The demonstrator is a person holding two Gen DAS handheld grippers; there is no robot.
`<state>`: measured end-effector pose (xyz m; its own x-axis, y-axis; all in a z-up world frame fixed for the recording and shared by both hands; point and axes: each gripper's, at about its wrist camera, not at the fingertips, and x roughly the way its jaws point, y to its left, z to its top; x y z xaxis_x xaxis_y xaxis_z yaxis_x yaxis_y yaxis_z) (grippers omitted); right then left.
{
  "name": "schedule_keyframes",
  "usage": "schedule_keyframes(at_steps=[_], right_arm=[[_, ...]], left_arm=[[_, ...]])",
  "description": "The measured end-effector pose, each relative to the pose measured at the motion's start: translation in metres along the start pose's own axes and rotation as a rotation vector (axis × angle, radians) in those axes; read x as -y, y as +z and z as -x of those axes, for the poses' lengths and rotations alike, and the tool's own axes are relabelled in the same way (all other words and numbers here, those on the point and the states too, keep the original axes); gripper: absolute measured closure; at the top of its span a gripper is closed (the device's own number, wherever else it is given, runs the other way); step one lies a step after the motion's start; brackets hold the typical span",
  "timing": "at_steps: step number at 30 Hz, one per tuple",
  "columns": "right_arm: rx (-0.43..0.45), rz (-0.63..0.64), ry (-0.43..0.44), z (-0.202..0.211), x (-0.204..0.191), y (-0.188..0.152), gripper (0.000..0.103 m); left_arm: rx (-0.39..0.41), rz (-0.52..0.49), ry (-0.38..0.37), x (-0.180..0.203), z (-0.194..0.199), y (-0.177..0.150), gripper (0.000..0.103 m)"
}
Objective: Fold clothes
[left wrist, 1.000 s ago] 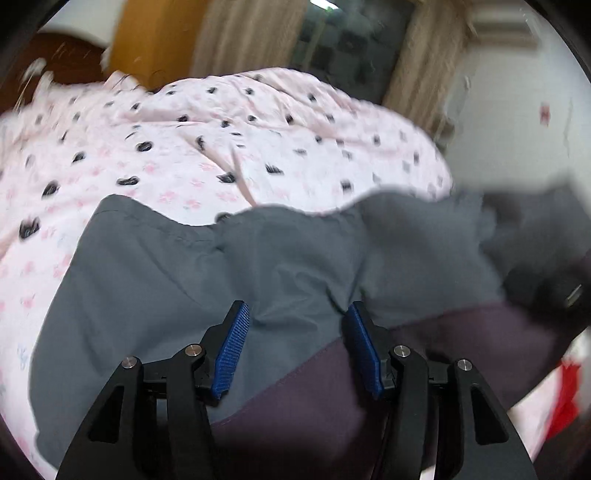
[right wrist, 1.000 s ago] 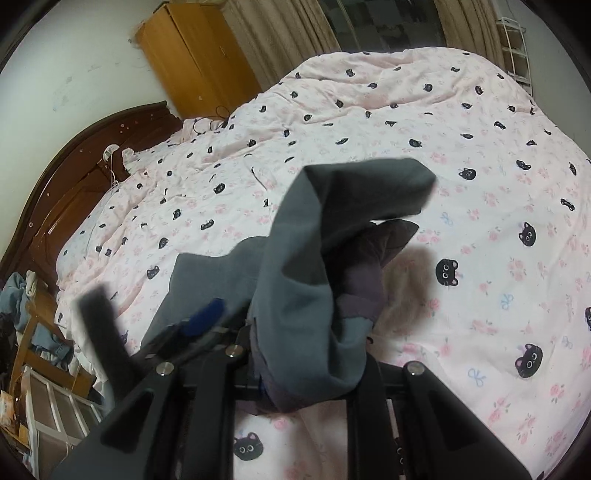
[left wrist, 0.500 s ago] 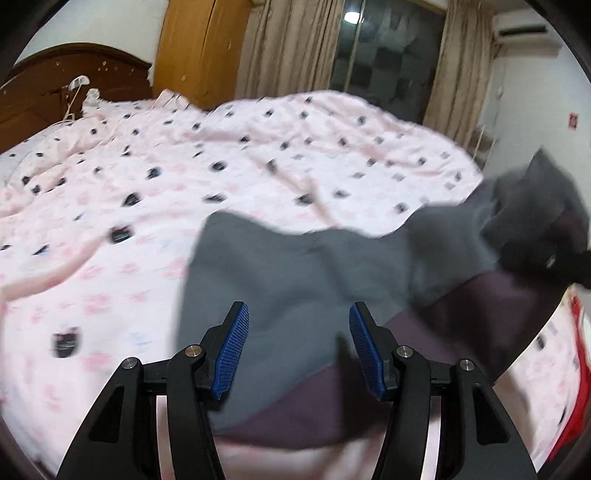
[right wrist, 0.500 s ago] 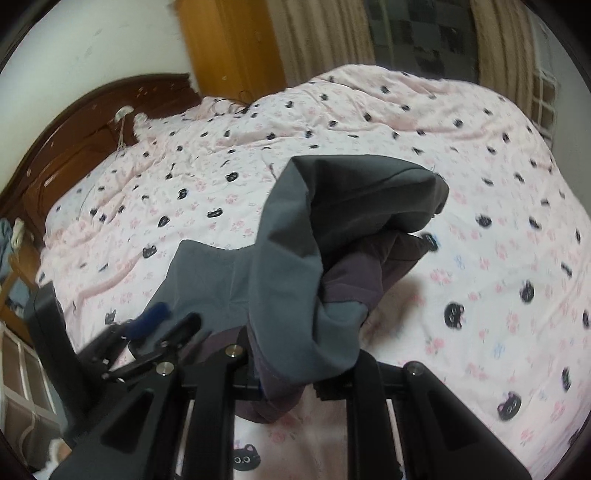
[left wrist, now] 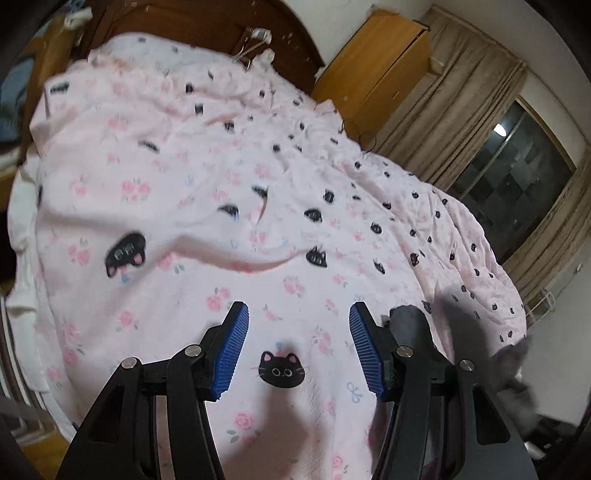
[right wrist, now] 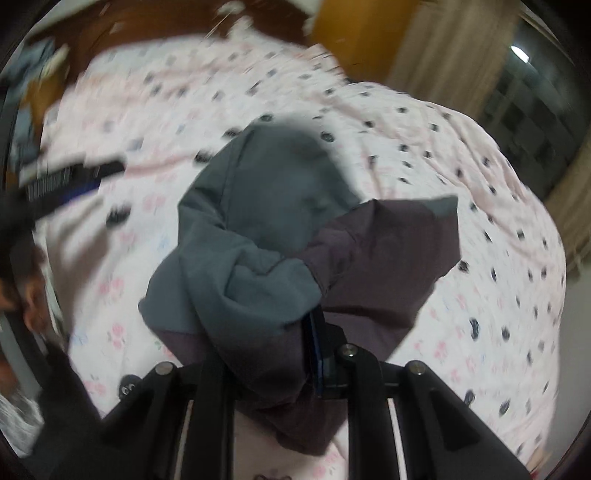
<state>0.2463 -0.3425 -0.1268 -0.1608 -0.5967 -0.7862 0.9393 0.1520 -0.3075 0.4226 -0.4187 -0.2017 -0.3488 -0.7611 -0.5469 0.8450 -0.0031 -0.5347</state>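
A grey and dark purple garment [right wrist: 280, 251] hangs bunched from my right gripper [right wrist: 295, 350], which is shut on it above the pink cat-print bedspread [right wrist: 461, 184]. Its fingers are mostly hidden by the cloth. In the left wrist view my left gripper [left wrist: 297, 347] is open and empty, its blue pads [left wrist: 231, 350] spread over the bare bedspread [left wrist: 184, 221]. A blurred grey bit of the garment [left wrist: 517, 369] shows at that view's right edge. The left gripper shows blurred at the left of the right wrist view [right wrist: 70, 181].
A dark wooden headboard [left wrist: 207, 33] and an orange wooden wardrobe [left wrist: 376, 70] stand behind the bed. Beige curtains [left wrist: 461, 122] frame a dark window [left wrist: 517, 177]. Clutter lies at the bed's left side [right wrist: 33, 74].
My left gripper has come off the garment and swung left over bare bedspread. My right gripper has kept hold of the garment, which now hangs bunched and clear of the left one.
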Motion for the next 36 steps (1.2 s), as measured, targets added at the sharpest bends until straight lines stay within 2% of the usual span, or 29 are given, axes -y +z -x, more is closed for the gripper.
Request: schedule_keyframes(at_steps=[4,9,11,15,17,21,24,27,29,31,33,34,36], right_arm=[[-0.027,0.164,-0.053,-0.020,-0.038,-0.005,0.071],[0.012,0.324,-0.130,-0.026,-0.065,-0.018,0.059],[0.038,0.357,-0.129,-0.024,-0.066,-0.024,0.057],[0.101,0.411,-0.098,-0.020,-0.060,-0.039,0.053],[0.130,0.436,-0.088,-0.020,-0.059,-0.045,0.051],[0.176,0.457,-0.083,-0.023,-0.057,-0.051,0.051],[0.202,0.464,-0.087,-0.024,-0.055,-0.055,0.051],[0.220,0.473,-0.092,-0.027,-0.054,-0.056,0.051],[0.227,0.471,-0.083,-0.026,-0.051,-0.057,0.051],[0.233,0.465,-0.067,-0.023,-0.048,-0.058,0.051],[0.245,0.447,-0.017,-0.015,-0.040,-0.060,0.046],[0.252,0.421,0.037,-0.008,-0.030,-0.061,0.040],[0.261,0.364,0.148,0.006,-0.010,-0.062,0.039]], left_arm=[[-0.012,-0.030,-0.048,0.007,-0.002,-0.003,0.051],[-0.051,-0.115,-0.234,0.032,-0.002,-0.003,0.049],[-0.070,-0.166,-0.300,0.044,-0.005,-0.003,0.045],[-0.110,-0.286,-0.440,0.072,-0.008,-0.003,0.044],[-0.138,-0.350,-0.473,0.086,-0.012,-0.007,0.044],[-0.239,-0.413,-0.486,0.106,-0.028,-0.019,0.044],[-0.266,-0.458,-0.503,0.116,-0.028,-0.027,0.044],[-0.250,-0.546,-0.408,0.124,-0.030,-0.040,0.044],[-0.256,-0.593,-0.310,0.125,-0.038,-0.048,0.042],[-0.270,-0.580,-0.276,0.120,-0.041,-0.050,0.037],[-0.281,-0.559,-0.255,0.113,-0.043,-0.051,0.035],[-0.282,-0.557,-0.248,0.112,-0.043,-0.052,0.035],[-0.278,-0.566,-0.237,0.110,-0.042,-0.054,0.035]])
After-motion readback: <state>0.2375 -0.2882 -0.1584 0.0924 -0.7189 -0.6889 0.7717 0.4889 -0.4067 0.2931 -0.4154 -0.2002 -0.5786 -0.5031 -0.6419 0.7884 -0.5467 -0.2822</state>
